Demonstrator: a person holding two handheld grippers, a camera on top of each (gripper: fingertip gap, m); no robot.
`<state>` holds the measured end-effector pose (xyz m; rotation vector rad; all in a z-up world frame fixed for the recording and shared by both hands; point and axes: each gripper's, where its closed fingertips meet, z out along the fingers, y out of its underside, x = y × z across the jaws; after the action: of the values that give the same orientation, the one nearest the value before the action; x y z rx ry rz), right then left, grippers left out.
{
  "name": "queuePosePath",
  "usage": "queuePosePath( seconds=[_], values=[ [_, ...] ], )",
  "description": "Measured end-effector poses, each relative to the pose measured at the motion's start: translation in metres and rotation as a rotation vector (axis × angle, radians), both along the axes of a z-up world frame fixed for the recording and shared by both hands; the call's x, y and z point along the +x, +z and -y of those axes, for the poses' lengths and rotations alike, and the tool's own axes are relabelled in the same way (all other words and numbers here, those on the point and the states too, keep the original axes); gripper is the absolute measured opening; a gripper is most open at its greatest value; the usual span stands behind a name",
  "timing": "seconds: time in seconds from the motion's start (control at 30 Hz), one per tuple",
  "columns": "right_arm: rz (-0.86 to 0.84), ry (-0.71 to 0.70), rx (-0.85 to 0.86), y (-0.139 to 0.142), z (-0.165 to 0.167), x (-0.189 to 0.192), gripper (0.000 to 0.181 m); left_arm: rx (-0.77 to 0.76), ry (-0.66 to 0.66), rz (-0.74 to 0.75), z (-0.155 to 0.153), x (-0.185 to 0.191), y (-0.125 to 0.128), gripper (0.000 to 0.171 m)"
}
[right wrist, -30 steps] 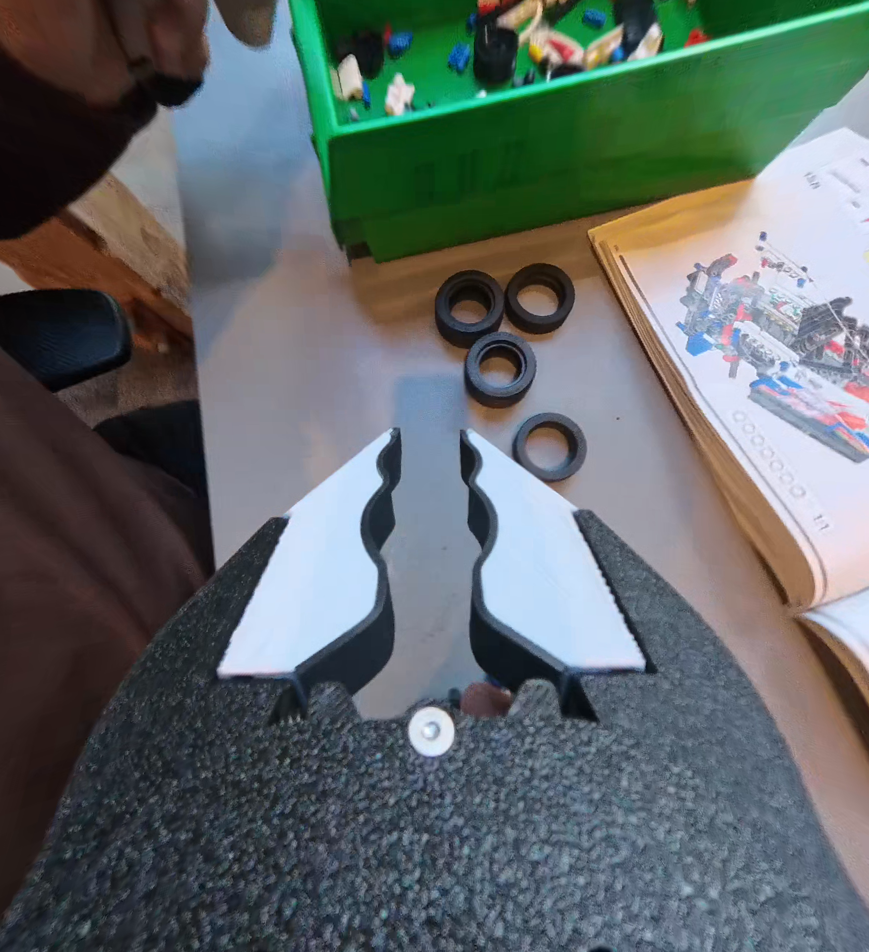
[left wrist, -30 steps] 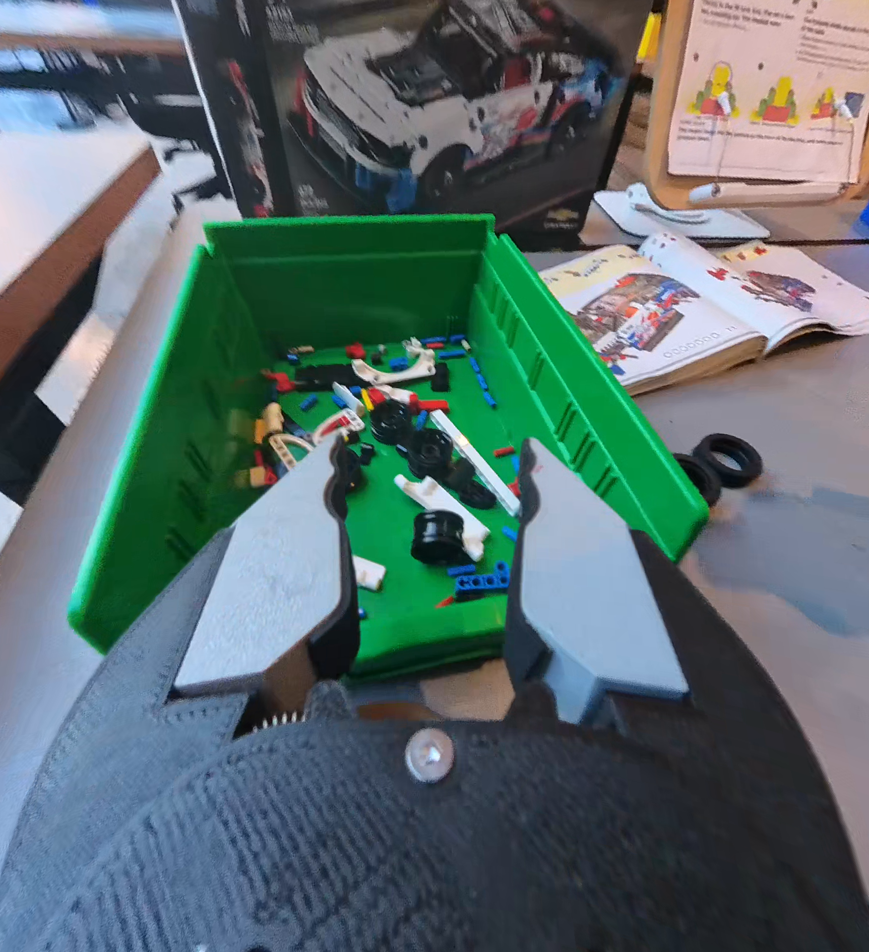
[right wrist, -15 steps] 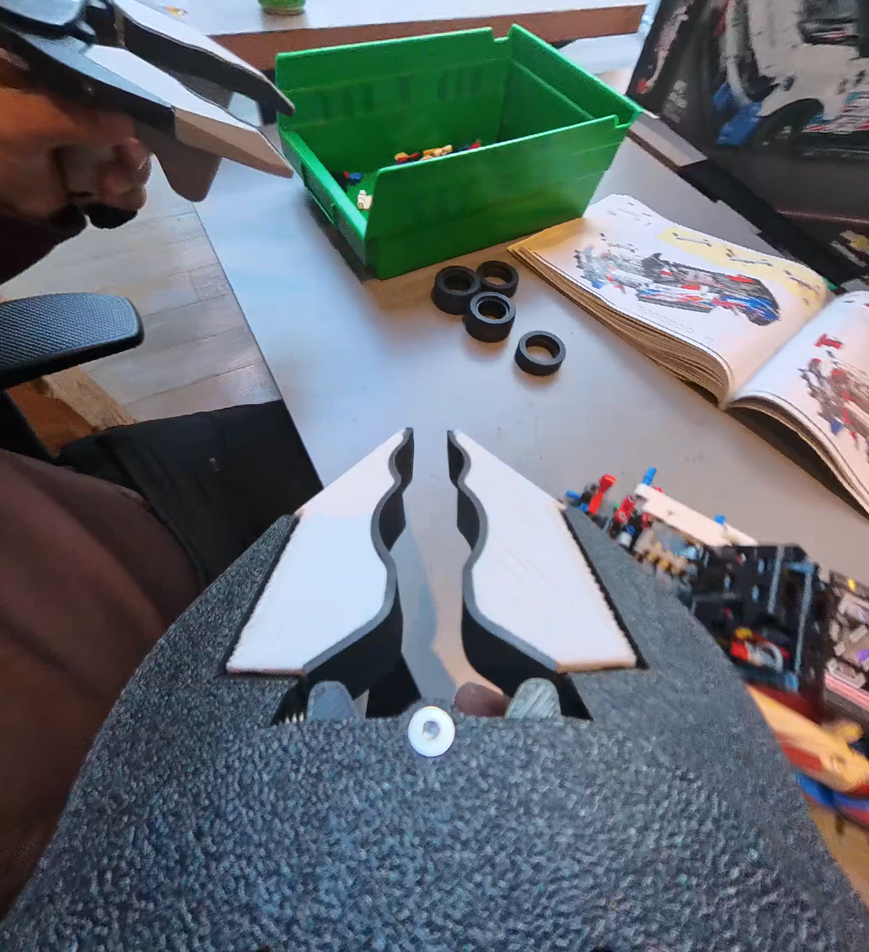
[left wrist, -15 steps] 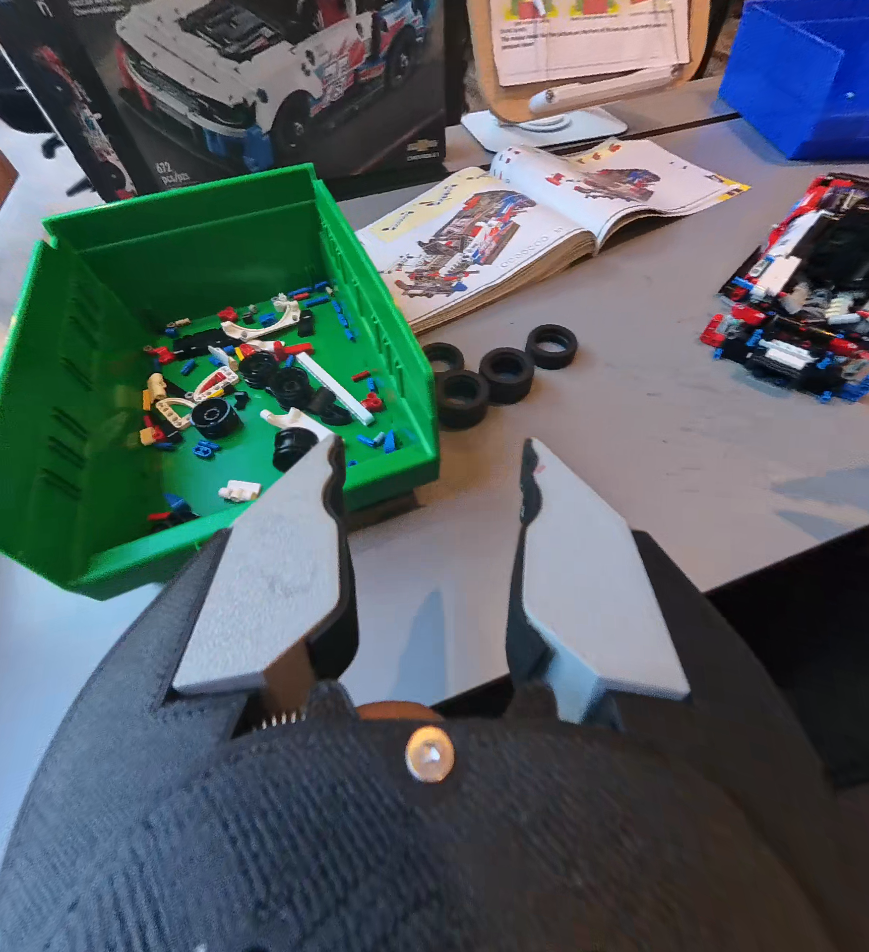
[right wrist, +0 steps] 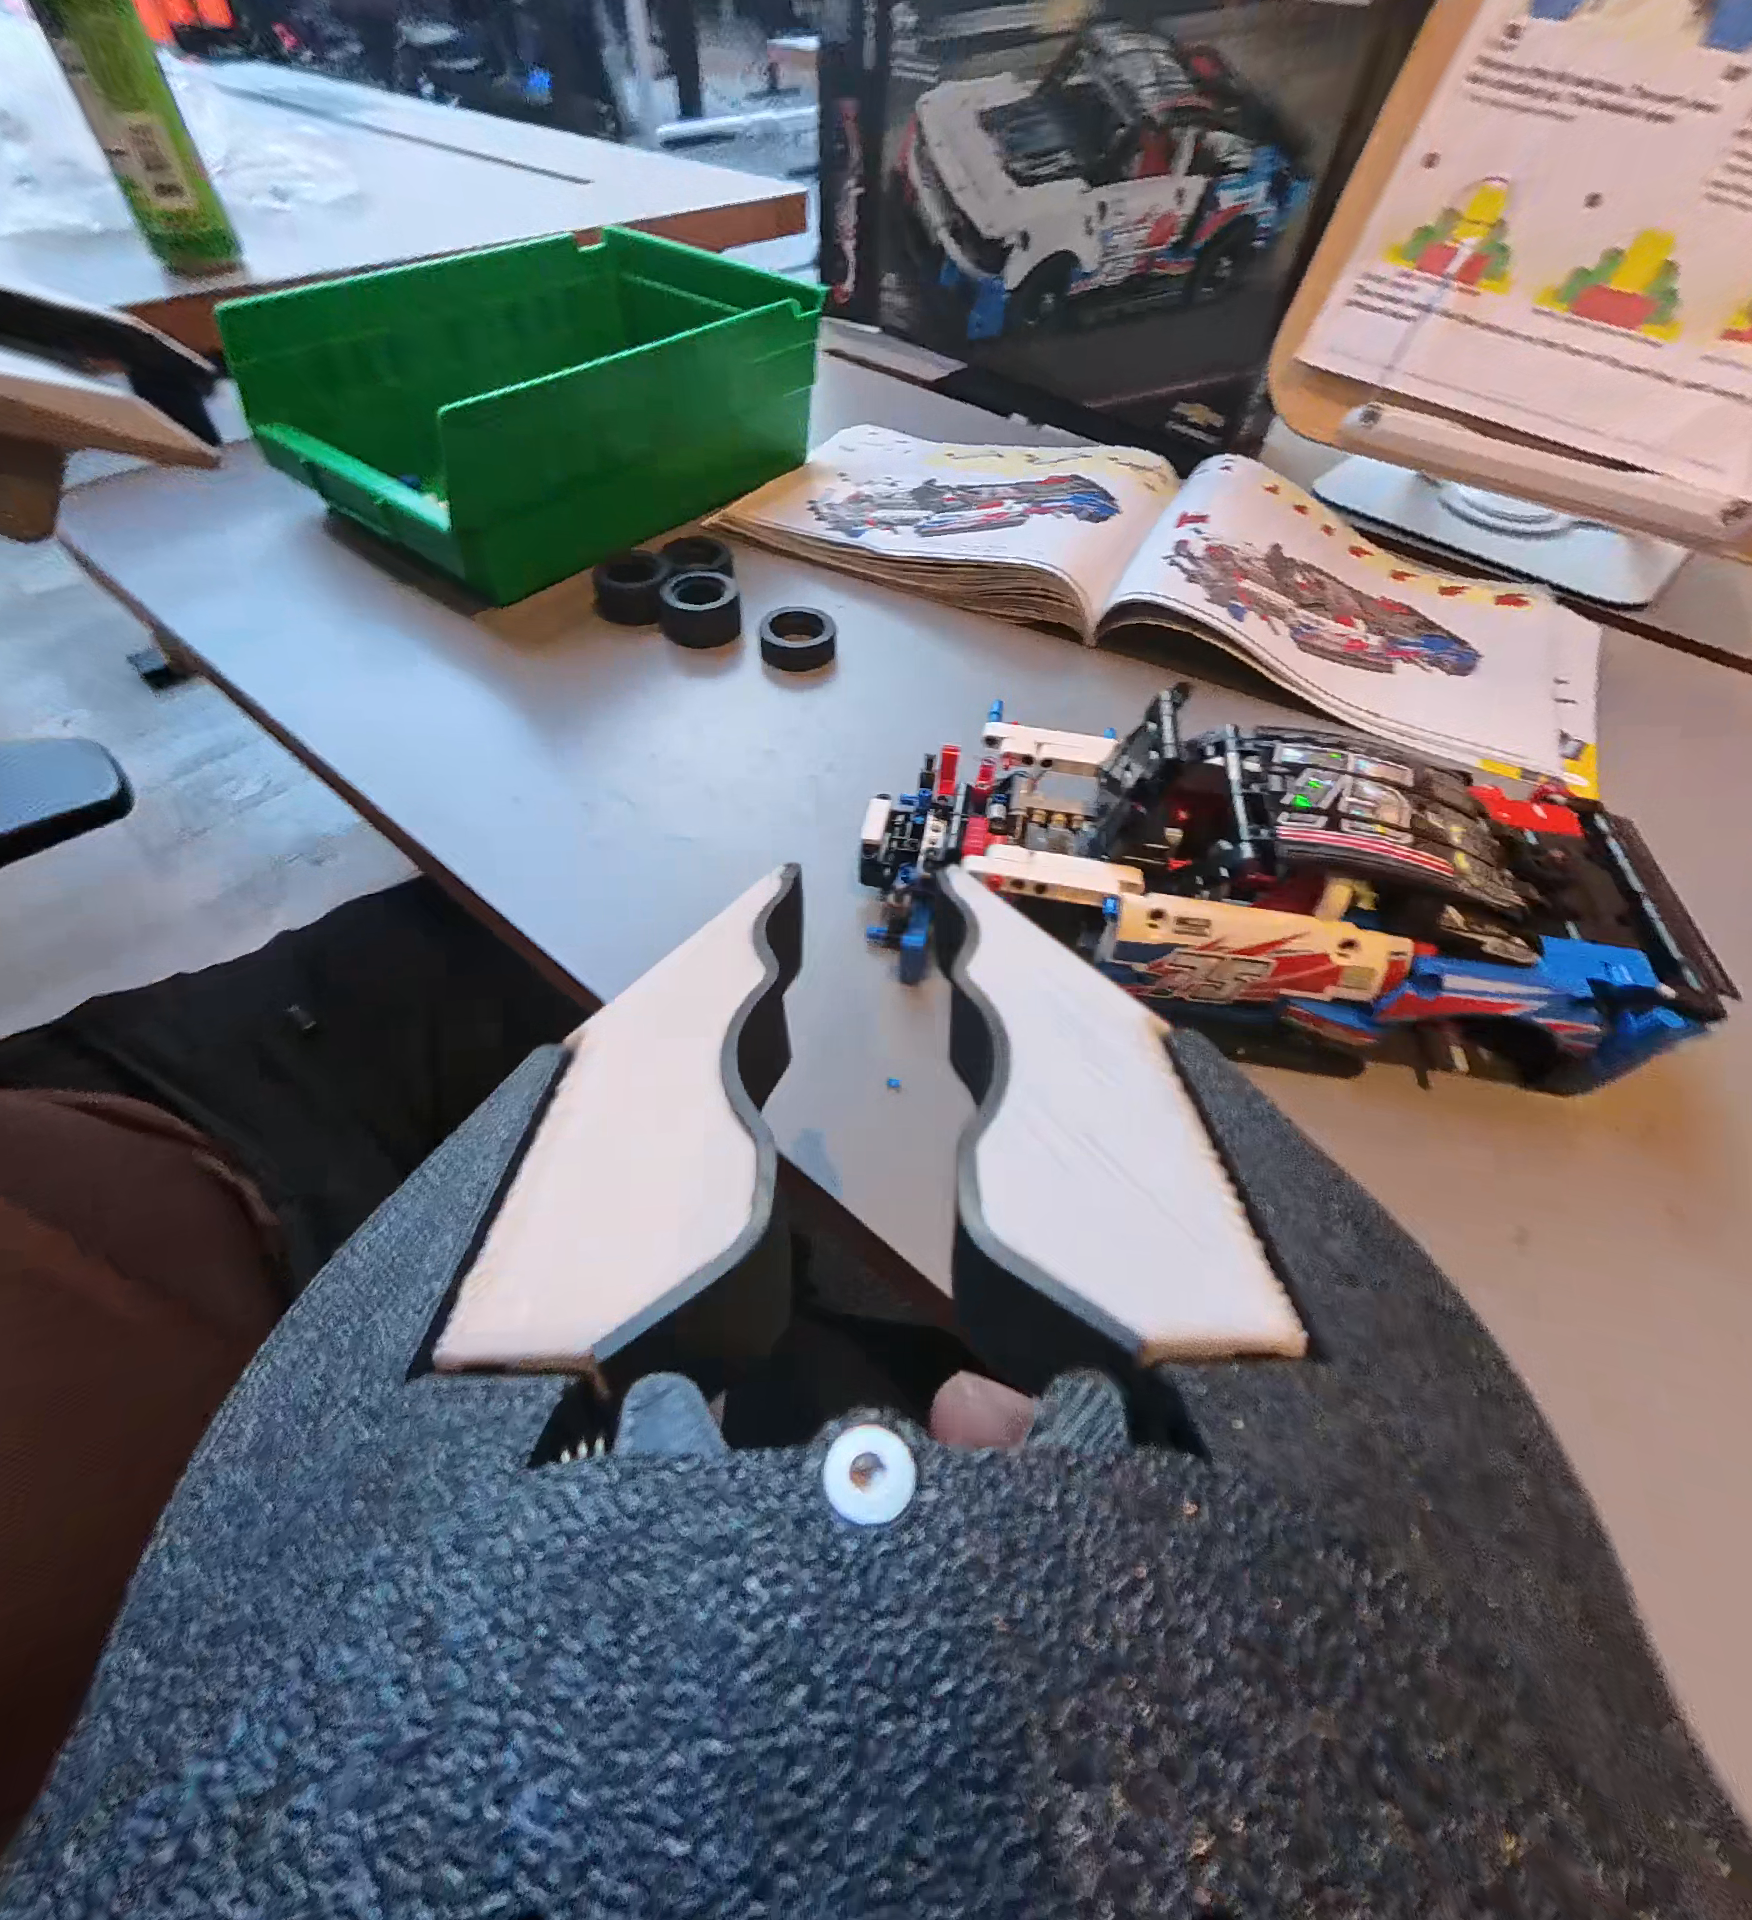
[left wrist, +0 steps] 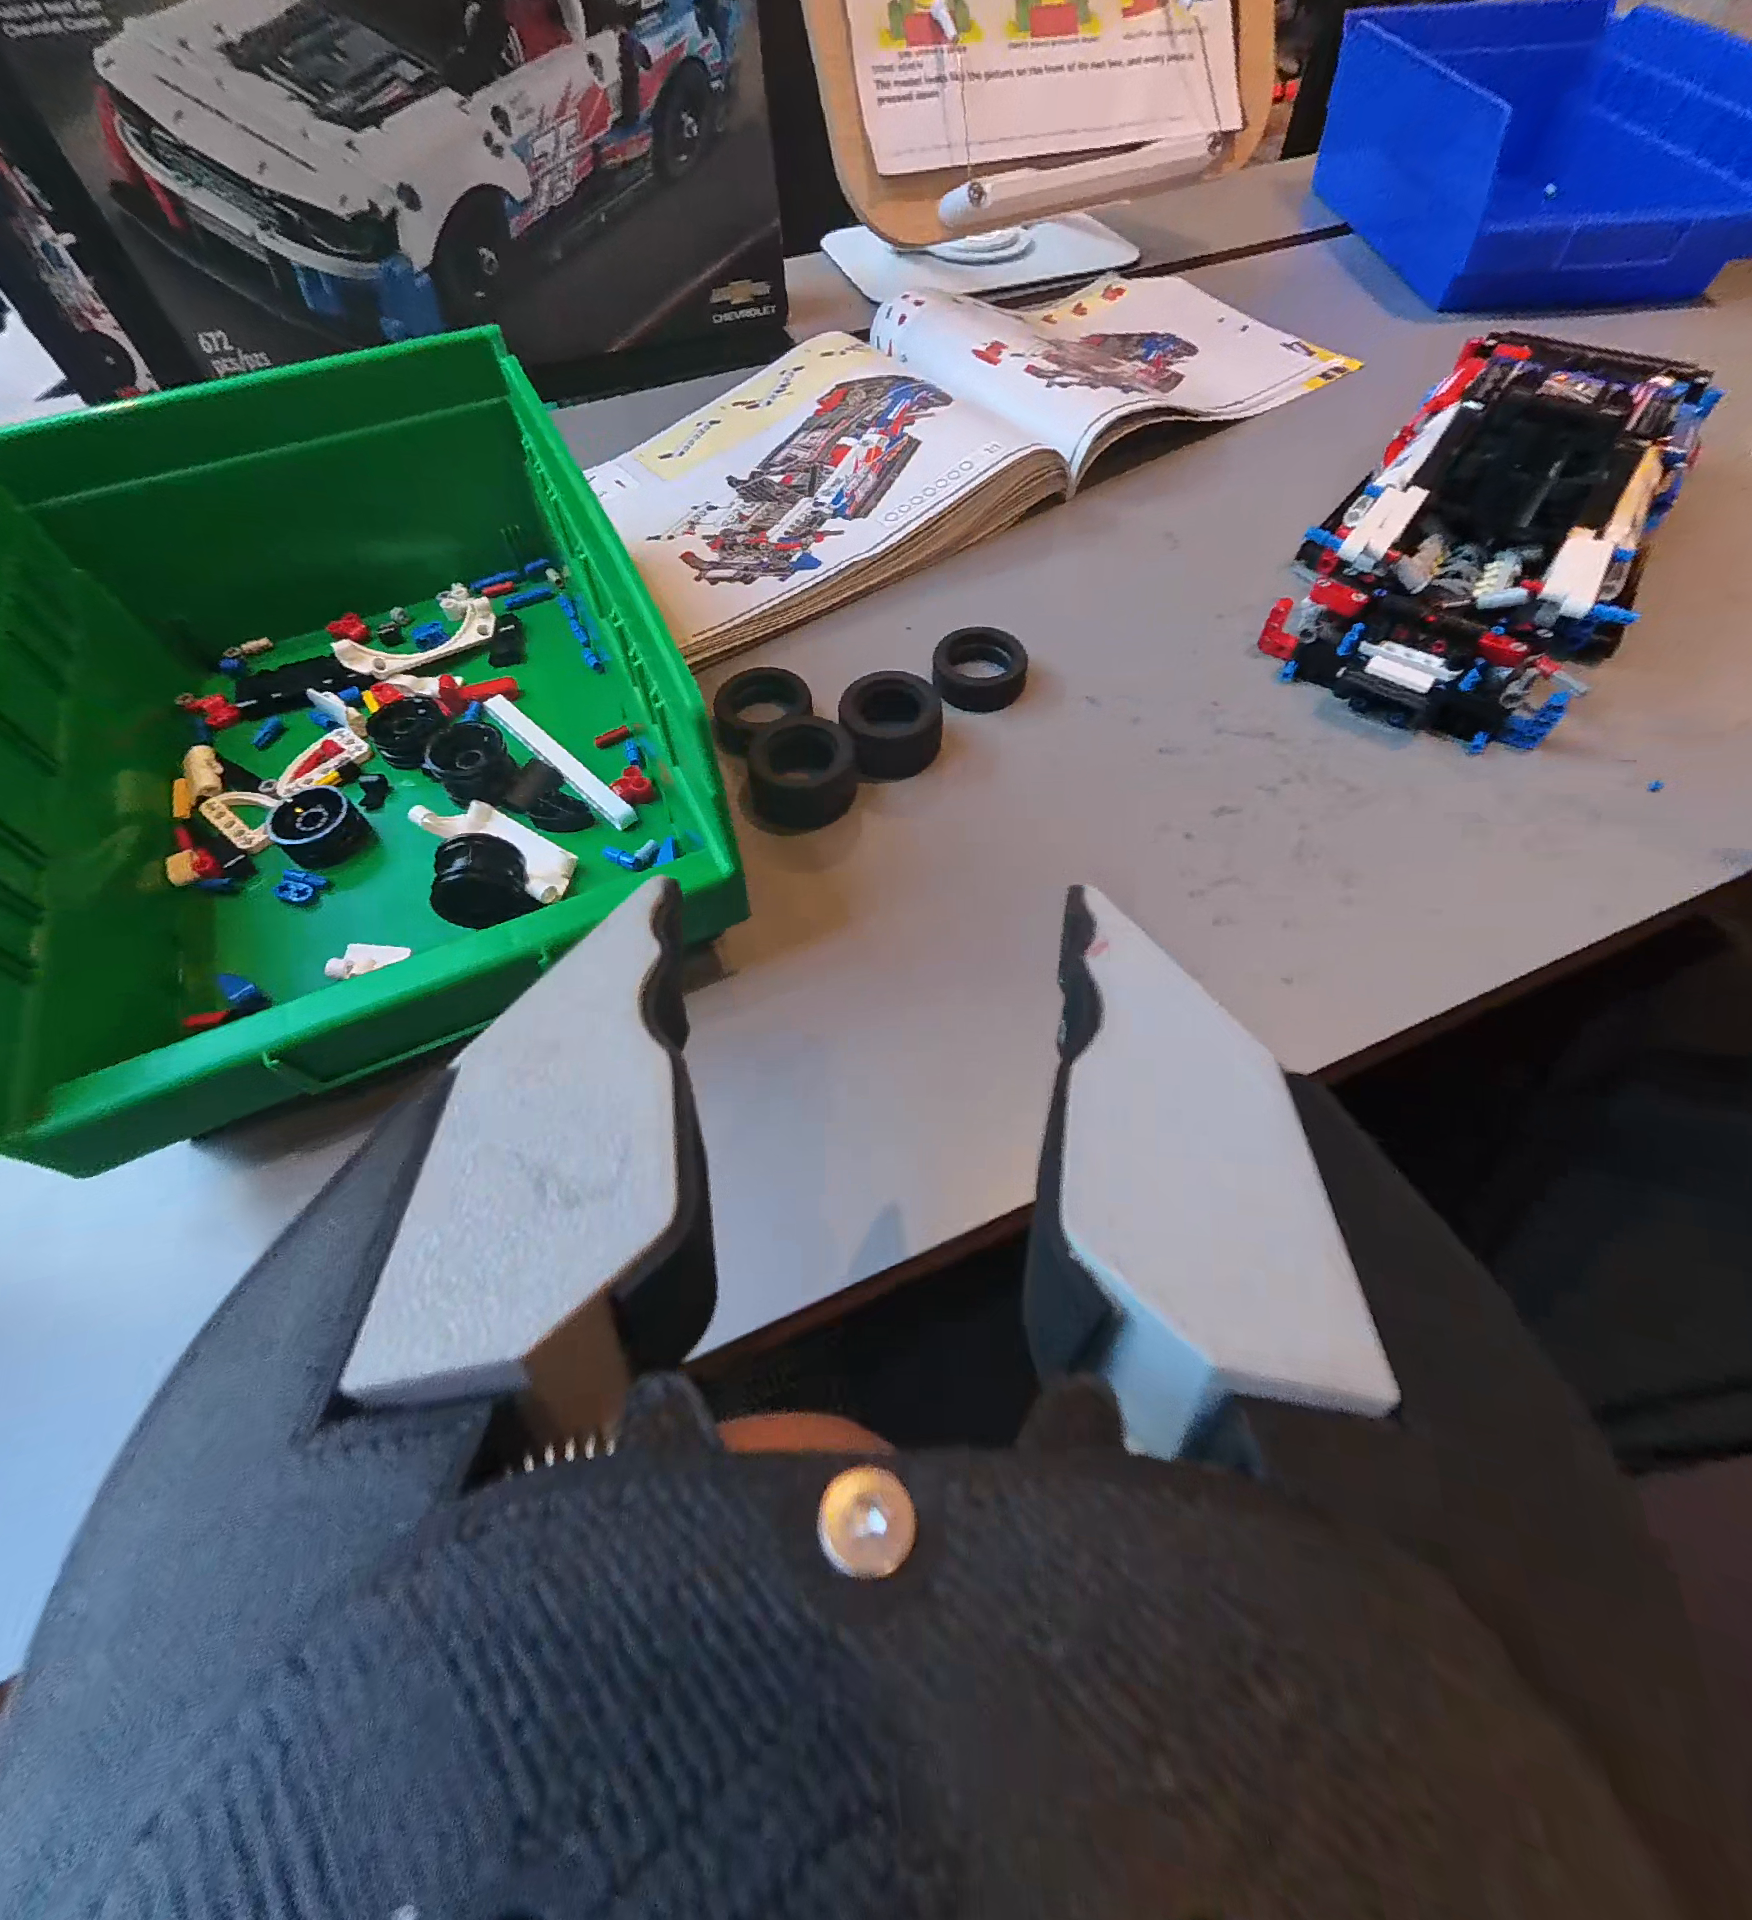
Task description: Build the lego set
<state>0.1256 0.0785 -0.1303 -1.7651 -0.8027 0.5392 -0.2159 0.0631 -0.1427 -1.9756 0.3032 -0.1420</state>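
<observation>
Green bin (left wrist: 633, 582) glossy plastic; tyres (left wrist: 887, 722) matt rubber; booklet (left wrist: 955, 457) paper (table (left wrist: 1111, 883) smooth, scuffed)

— What do those tools look like up close?

— The left hand-held gripper (left wrist: 867, 914) has a black ribbed body, flat grey fingers (left wrist: 539, 1153) with wavy black inner edges, and a silver screw.

— And the other?

— The right hand-held gripper (right wrist: 870, 894) is speckled black with paler fingers (right wrist: 1100, 1174) and a white screw. The person wears a brown top (right wrist: 41, 1351) and dark trousers (right wrist: 332, 997).
</observation>
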Motion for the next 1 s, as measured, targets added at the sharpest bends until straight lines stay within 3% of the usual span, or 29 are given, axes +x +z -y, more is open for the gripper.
queuePosePath(
  seconds=[0.1, 0.2, 0.37, 0.47, 0.57, 0.67, 0.7, 0.8, 0.87, 1.0],
  values=[
    [-0.023, -0.011, -0.004, -0.006, -0.003, 0.004, 0.039, 0.005, -0.008, 0.003, -0.004, -0.001, -0.005, 0.069],
    [0.008, -0.009, 0.002, -0.012, -0.004, 0.002, 0.04, 0.008, -0.024, 0.046, -0.009, 0.0, -0.012, 0.068],
    [0.104, 0.031, 0.064, 0.02, -0.046, -0.027, 0.002, 0.066, -0.057, 0.039, -0.02, -0.005, -0.006, 0.067],
    [0.255, 0.062, 0.02, 0.035, -0.112, -0.071, 0.004, 0.112, -0.039, -0.007, -0.03, -0.02, -0.002, 0.066],
    [0.348, 0.123, -0.062, 0.028, -0.199, -0.131, 0.013, 0.151, -0.027, -0.011, -0.042, -0.036, -0.004, 0.064],
    [0.451, 0.155, -0.193, -0.012, -0.299, -0.191, 0.03, 0.243, -0.041, 0.024, -0.054, -0.049, 0.008, 0.059],
    [0.526, 0.135, -0.229, -0.033, -0.333, -0.201, 0.029, 0.284, -0.049, 0.049, -0.058, -0.053, 0.016, 0.056],
    [0.834, 0.03, -0.251, -0.094, -0.424, -0.191, 0.0, 0.303, -0.055, 0.095, -0.07, -0.068, 0.025, 0.055],
    [0.938, 0.023, -0.267, -0.116, -0.45, -0.179, 0.0, 0.281, -0.03, 0.077, -0.077, -0.082, 0.017, 0.055],
    [0.912, 0.078, -0.259, -0.121, -0.453, -0.174, 0.0, 0.242, 0.009, 0.084, -0.085, -0.1, -0.003, 0.054]
  ],
)
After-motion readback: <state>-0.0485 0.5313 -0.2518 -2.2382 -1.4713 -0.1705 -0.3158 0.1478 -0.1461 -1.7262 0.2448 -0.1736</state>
